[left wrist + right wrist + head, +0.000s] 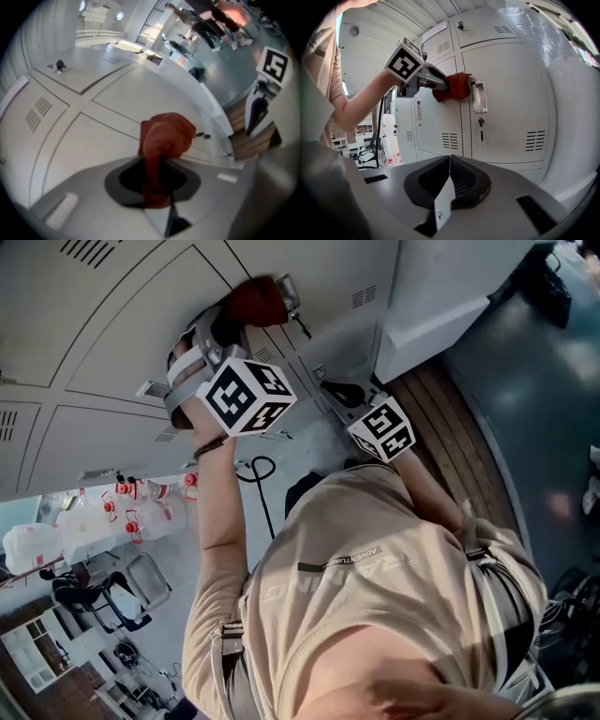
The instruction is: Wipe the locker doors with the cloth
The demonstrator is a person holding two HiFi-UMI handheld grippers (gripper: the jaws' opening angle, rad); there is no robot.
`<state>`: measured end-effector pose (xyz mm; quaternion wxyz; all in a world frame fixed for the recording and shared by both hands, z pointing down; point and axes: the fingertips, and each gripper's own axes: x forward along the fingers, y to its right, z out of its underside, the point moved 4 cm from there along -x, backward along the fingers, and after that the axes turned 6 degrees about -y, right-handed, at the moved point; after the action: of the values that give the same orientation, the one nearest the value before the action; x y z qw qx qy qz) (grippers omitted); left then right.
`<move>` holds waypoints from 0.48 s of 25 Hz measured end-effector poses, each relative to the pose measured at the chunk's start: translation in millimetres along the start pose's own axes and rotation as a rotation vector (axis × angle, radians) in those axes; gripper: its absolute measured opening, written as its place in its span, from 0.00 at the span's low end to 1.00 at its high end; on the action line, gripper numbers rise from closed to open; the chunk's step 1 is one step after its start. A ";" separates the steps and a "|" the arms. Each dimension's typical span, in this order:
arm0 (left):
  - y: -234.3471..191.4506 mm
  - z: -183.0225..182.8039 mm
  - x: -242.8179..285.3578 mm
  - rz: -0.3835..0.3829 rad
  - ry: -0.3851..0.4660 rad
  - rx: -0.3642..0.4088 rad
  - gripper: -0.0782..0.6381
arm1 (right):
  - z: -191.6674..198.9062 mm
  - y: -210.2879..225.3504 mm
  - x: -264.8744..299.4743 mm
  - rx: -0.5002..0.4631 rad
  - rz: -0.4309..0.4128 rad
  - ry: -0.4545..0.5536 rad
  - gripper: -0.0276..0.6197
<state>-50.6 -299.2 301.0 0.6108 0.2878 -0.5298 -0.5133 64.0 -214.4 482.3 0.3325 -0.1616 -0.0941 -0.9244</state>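
While my left gripper (157, 176) clamps the cloth (165, 133) against a locker door (511, 84) beside its handle (479, 96), my right gripper (449, 176) hangs closed and empty, with most doors seemingly left to wipe.

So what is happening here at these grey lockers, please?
A person holds a gripper in each hand and is wiping the lockers. The left gripper is shut on a red cloth and presses it against a grey locker door, right beside the metal handle plate. The right gripper is shut with nothing between its jaws and is held away from the lockers.
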 end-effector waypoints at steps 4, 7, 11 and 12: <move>51.3 18.8 21.6 0.134 -0.030 -0.024 0.22 | 7.3 1.4 4.3 0.017 -0.002 -0.013 0.07; 88.0 30.6 36.1 0.227 -0.045 -0.056 0.22 | 10.9 2.6 5.6 0.020 -0.006 -0.023 0.07; 140.5 48.4 59.3 0.360 -0.099 -0.072 0.22 | 16.0 5.0 7.7 0.030 -0.008 -0.035 0.06; 153.0 52.2 65.0 0.387 -0.111 -0.072 0.22 | 18.2 6.1 8.0 0.034 -0.007 -0.040 0.06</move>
<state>-56.2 -302.7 475.2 0.6779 0.1298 -0.5892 -0.4200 66.5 -218.6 502.5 0.3301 -0.1739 -0.1170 -0.9204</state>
